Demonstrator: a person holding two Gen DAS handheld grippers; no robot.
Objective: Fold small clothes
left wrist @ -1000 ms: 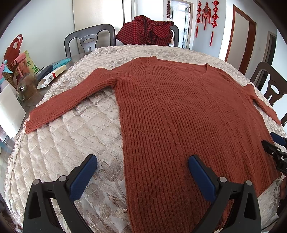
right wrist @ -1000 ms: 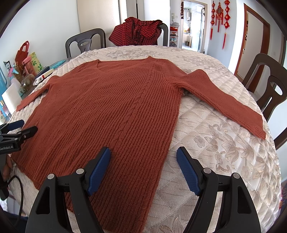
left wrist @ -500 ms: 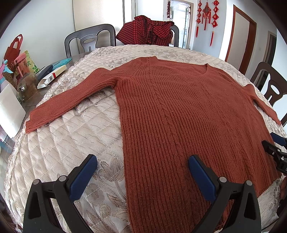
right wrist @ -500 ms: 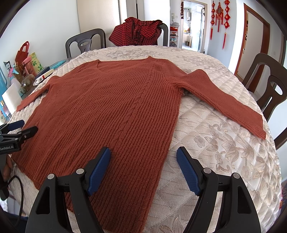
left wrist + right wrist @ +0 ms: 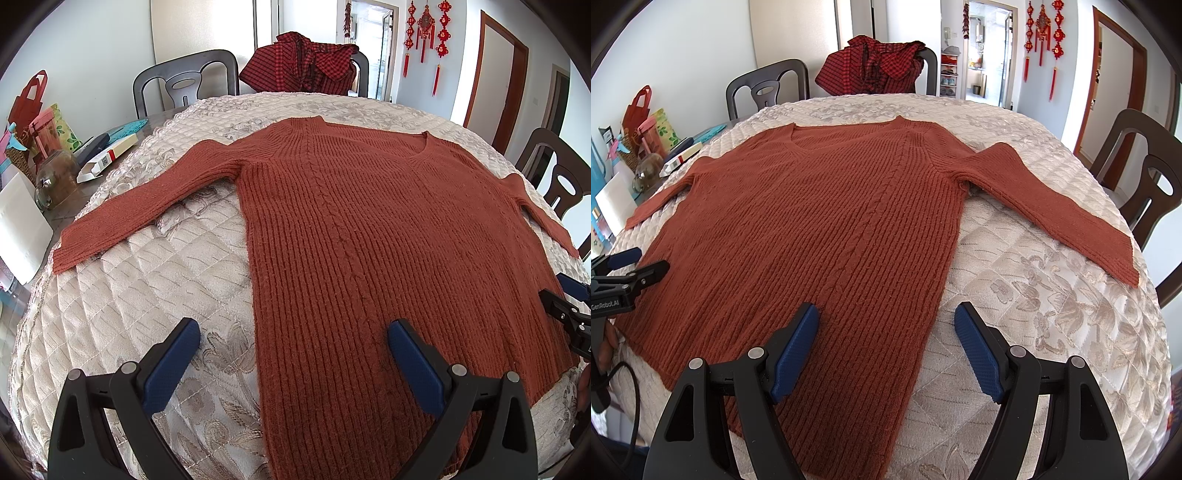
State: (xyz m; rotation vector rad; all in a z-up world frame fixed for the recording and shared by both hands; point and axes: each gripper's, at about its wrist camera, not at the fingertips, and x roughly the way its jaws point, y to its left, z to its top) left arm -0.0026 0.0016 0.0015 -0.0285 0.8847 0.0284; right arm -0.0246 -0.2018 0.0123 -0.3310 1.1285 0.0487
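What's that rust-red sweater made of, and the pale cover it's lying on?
The sweater looks like a soft wool or acrylic knit: thick vertical ribs, a cable line down the body, a slightly fuzzy matte surface. The table cover seems a quilted satin-like fabric: stitched diamond padding, a woven floral pattern, a faint sheen. Exact fibres can't be told from pictures.
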